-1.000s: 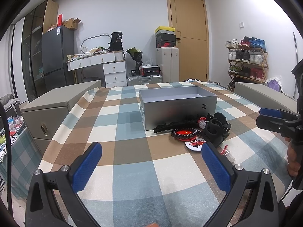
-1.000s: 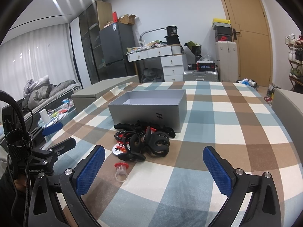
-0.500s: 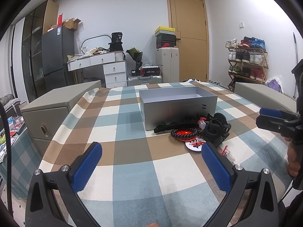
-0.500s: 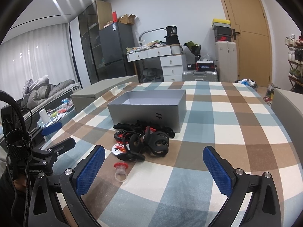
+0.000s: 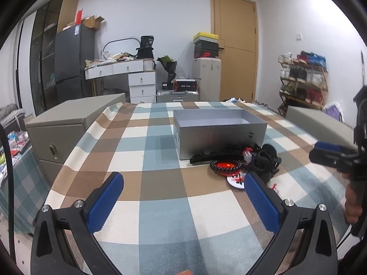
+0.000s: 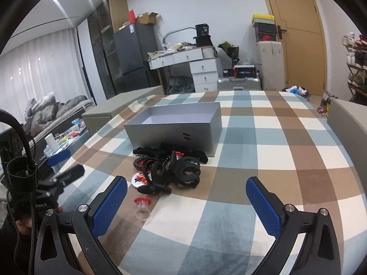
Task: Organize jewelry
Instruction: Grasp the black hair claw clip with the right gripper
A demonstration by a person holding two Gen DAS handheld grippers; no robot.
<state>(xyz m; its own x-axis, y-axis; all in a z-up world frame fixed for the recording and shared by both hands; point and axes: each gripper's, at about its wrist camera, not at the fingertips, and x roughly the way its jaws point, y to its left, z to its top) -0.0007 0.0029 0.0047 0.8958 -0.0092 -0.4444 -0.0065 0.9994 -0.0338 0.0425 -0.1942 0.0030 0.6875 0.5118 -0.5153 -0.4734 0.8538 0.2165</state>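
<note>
Two grippers, both spread wide and holding nothing. Far left: beige chest (image 5: pixel 59 123) hard against the table edge, brass catch on its front. Next, left gripper (image 5: pixel 183 202) hovering above the checked tablecloth (image 5: pixel 146 160), blue pads (image 5: pixel 104 204) well apart, bare cloth between them. Centre: grey box (image 5: pixel 219 135), lidless, sitting squarely on the cloth, interior pale and, as far as visible, holding no jewelry. Just in front of its near wall, touching or nearly so, the jewelry heap: long black hair clip (image 5: pixel 214 155) lying along the box, red-and-black bead bracelet (image 5: pixel 227 166) in front of it, black claw clips (image 5: pixel 266 162) bunched to the right, white round badge (image 5: pixel 237 180) peeking out at the near edge. Further right, right gripper (image 5: pixel 330 154) edging into frame at the table's right side, person's hand (image 5: pixel 353 202) wrapped round its handle.

Switching to the right wrist view: left gripper (image 6: pixel 66 165) low at the far left, then right gripper (image 6: pixel 187 205) with pads (image 6: pixel 263 208) splayed over the cloth. Small clear ring with a red top (image 6: pixel 142 207) lying alone, just beside the left pad, apart from the heap (image 6: pixel 169 171). Box (image 6: pixel 176 126) directly behind the heap.
</note>
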